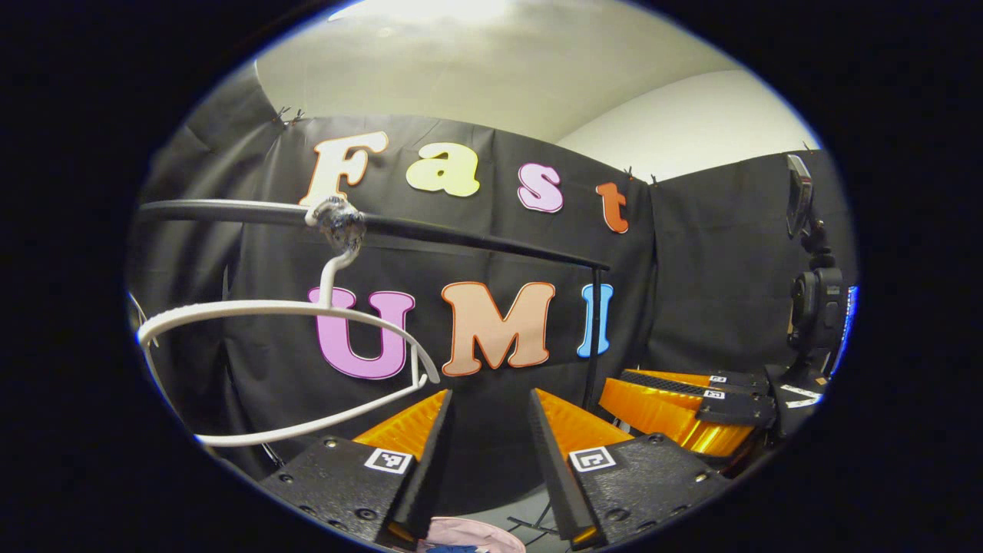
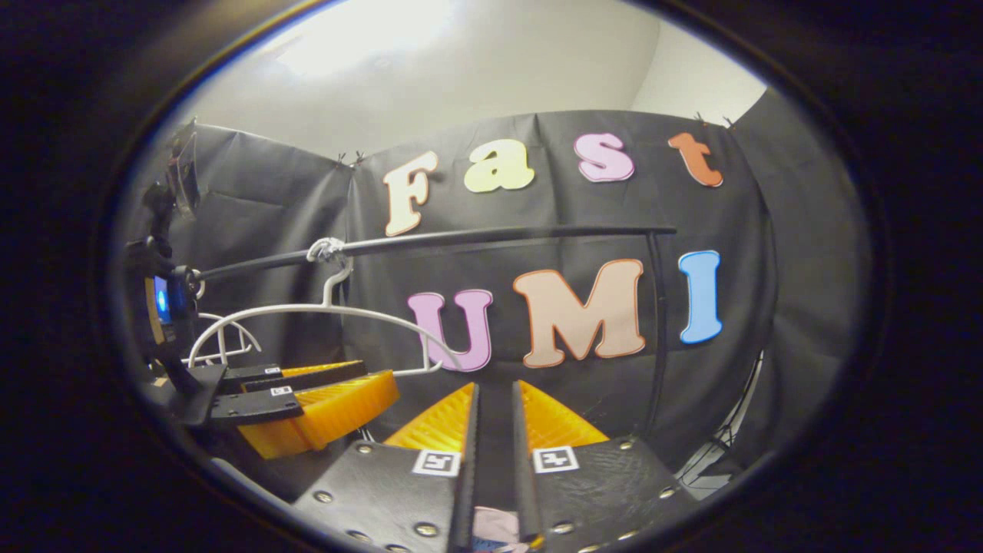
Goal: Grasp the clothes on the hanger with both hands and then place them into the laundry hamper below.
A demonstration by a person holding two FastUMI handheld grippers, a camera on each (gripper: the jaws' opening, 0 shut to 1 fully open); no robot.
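A bit of pink clothing point(image 1: 468, 535) shows low between and below the left gripper point(image 1: 490, 399) fingers, apart from them; its jaws stand wide and hold nothing. In the right gripper view, pink cloth point(image 2: 495, 526) lies in the narrow gap of the right gripper point(image 2: 495, 392), but contact cannot be told. One bare white hanger point(image 1: 284, 311) hangs near the left end of one black rail point(image 1: 461, 230). Black cloth walls the booth under a pale ceiling point(image 2: 461, 69).
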